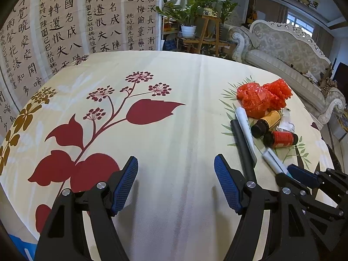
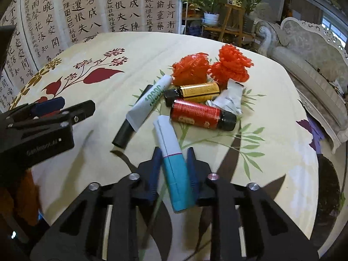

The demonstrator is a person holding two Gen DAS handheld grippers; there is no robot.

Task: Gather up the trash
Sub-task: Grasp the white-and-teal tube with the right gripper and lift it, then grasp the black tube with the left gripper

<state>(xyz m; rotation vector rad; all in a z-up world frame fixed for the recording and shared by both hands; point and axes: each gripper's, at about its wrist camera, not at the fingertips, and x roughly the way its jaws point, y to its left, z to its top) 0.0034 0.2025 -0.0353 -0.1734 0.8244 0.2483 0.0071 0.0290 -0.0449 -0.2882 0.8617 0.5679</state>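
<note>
A floral cloth is covering the table (image 1: pixel 174 69); calligraphy sheets (image 1: pixel 71 17) and a sofa (image 1: pixel 289 50) are standing behind. The right tool (image 2: pixel 173 165) is pinching the white-and-teal tube (image 2: pixel 174 169) beside the trash pile (image 2: pixel 202 91); the left tool (image 1: pixel 176 178) is gaping wide, empty.

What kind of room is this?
Probably a living room at home: an ornate sofa, potted plants on a wooden stand, and calligraphy sheets hanging behind the table.
</note>
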